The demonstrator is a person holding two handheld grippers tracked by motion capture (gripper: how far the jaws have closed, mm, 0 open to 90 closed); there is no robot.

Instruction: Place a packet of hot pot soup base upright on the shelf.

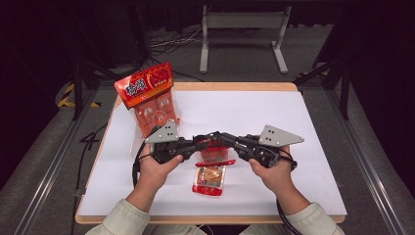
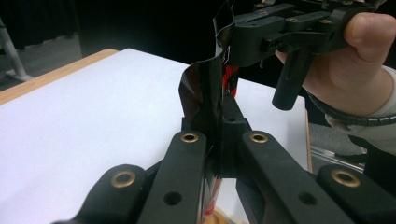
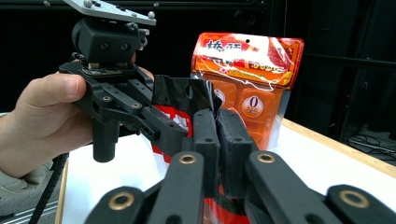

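Packet on bench (image 1: 209,180): lies flat, near edge, below both grippers.
Left hand-held gripper (image 1: 201,143): jaws clamped on the pouch's left edge.
Right hand-held gripper (image 1: 226,139): jaws clamped on its right edge.
Pouch (image 1: 214,149): held above the bench (image 1: 274,117), between both grippers.
Bag (image 1: 149,98): upright, far left.

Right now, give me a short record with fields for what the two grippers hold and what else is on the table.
left gripper: shut on small packet
right gripper: shut on small packet
small packet: red and dark, held above the table between both grippers
second packet: lies flat on the white table, near the person
large orange bag: stands upright at the far left
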